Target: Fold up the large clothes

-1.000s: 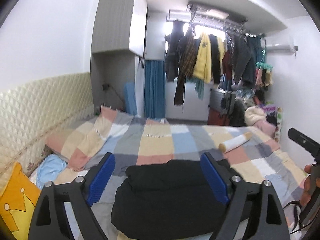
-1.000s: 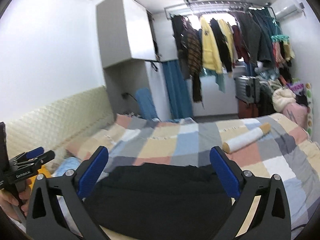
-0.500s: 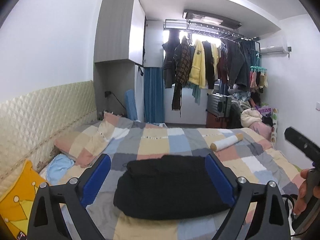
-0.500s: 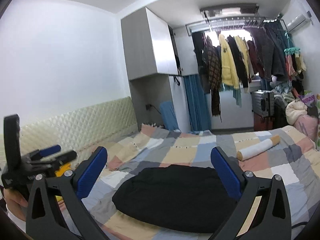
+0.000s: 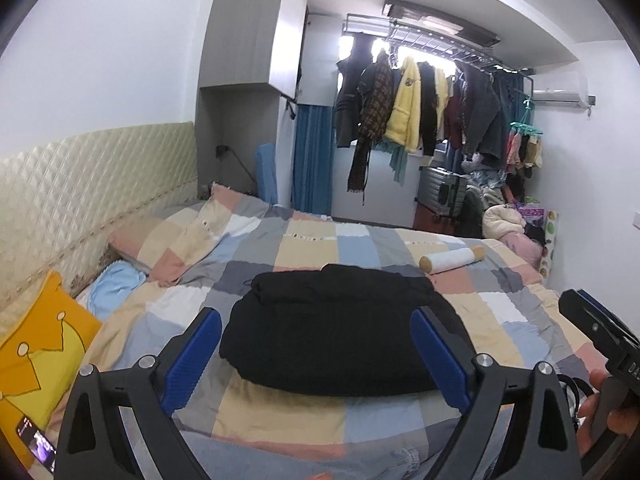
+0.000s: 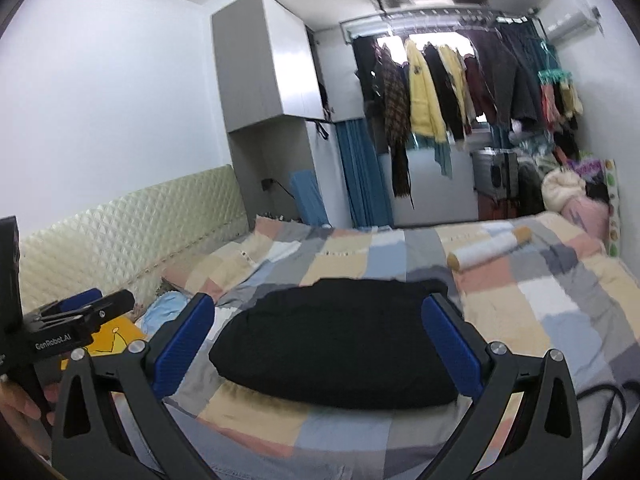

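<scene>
Lying folded on the bed (image 5: 280, 420), the black garment (image 5: 336, 332) looks soft and bulky (best pinched at an edge); both grippers (image 5: 316, 352) (image 6: 320, 344) gape wide, empty.

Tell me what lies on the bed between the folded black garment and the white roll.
Only bare patchwork bedcover separates the black garment from the white roll; nothing else lies on that stretch. It shows in both wrist views, more sharply in the left.
</scene>
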`<state>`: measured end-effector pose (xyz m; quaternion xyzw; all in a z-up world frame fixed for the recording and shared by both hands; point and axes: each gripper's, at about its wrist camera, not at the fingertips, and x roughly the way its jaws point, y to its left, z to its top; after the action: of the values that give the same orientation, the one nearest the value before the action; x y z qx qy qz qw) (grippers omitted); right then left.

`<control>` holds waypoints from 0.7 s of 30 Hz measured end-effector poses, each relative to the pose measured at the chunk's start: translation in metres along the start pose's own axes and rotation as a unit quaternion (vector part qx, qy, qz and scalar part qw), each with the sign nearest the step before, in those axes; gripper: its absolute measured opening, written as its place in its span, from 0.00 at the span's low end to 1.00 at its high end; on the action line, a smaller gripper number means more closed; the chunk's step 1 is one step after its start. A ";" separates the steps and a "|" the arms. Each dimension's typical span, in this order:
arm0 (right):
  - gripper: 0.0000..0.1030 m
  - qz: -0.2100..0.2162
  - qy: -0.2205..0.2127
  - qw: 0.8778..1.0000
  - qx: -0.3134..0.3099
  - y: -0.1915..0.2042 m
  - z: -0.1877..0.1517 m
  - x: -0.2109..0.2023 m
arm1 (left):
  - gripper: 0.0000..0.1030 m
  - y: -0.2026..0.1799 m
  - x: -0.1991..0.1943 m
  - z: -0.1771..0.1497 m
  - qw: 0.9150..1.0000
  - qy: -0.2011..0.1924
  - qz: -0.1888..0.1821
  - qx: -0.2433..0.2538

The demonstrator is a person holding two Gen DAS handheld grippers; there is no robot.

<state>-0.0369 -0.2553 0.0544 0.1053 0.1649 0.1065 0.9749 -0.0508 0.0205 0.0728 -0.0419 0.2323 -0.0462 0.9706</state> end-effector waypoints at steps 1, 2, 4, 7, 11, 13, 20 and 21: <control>1.00 0.002 0.005 1.000 0.006 0.000 -0.004 0.001 | 0.93 0.000 0.003 -0.003 1.000 0.004 0.001 0.001; 1.00 0.003 0.009 1.000 0.007 0.000 -0.006 0.002 | 0.93 0.000 0.007 -0.005 1.000 0.008 0.001 0.002; 1.00 -0.001 0.017 1.000 -0.003 0.004 -0.012 0.006 | 0.93 -0.001 0.012 -0.010 1.000 0.015 0.001 0.008; 1.00 -0.017 0.024 0.999 -0.018 0.008 -0.025 0.009 | 0.93 -0.002 0.023 -0.019 0.999 0.033 0.001 0.010; 1.00 -0.016 0.050 0.999 -0.010 0.006 -0.043 0.022 | 0.93 0.001 0.032 -0.030 0.999 0.047 0.004 0.002; 1.00 -0.014 0.060 0.998 -0.012 0.006 -0.050 0.025 | 0.93 0.001 0.034 -0.032 0.999 0.049 0.009 0.002; 1.00 -0.024 0.074 0.997 0.004 0.001 -0.058 0.029 | 0.93 -0.007 0.043 -0.035 0.998 0.059 0.000 0.010; 1.00 -0.026 0.074 0.997 0.002 0.001 -0.058 0.029 | 0.93 -0.007 0.044 -0.035 0.998 0.060 -0.001 0.010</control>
<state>-0.0300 -0.2377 -0.0075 0.0951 0.2394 0.0882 0.9622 -0.0279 0.0066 0.0229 -0.0292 0.2892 -0.0522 0.9554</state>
